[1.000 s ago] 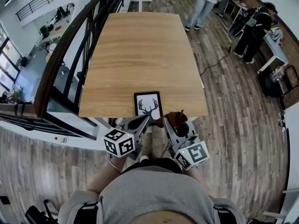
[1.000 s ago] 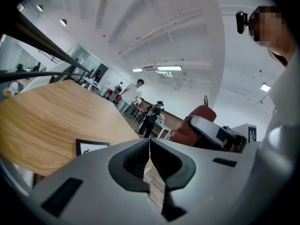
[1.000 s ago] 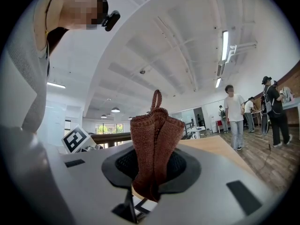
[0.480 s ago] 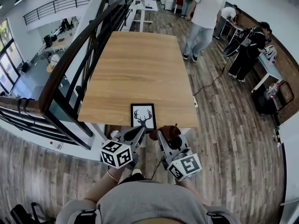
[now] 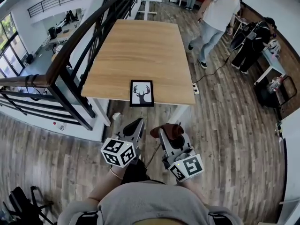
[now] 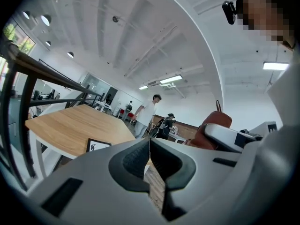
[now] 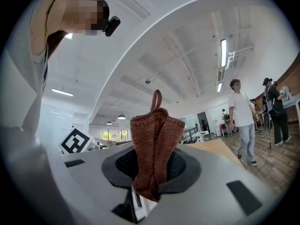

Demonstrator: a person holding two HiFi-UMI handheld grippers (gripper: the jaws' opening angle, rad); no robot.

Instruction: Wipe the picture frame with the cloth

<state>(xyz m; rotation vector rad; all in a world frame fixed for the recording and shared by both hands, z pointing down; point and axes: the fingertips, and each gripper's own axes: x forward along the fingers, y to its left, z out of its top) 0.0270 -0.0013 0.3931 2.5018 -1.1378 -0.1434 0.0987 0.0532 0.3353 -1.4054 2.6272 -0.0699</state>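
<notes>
Both grippers pulled back from surface point(image 5: 136, 46); picture frame point(image 5: 141, 93) lies at its edge. Left gripper point(image 5: 136, 124) fingers clenched, empty; right gripper point(image 5: 165, 133) grasps cloth point(image 7: 154, 146).

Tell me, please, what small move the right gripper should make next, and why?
Probably carry the right gripper forward to the near edge of the table and lower the cloth onto the picture frame. The jaws are shut on the brown cloth, the frame lies flat at that edge, and the gripper hangs short of the table, so no wiping can begin yet.
</notes>
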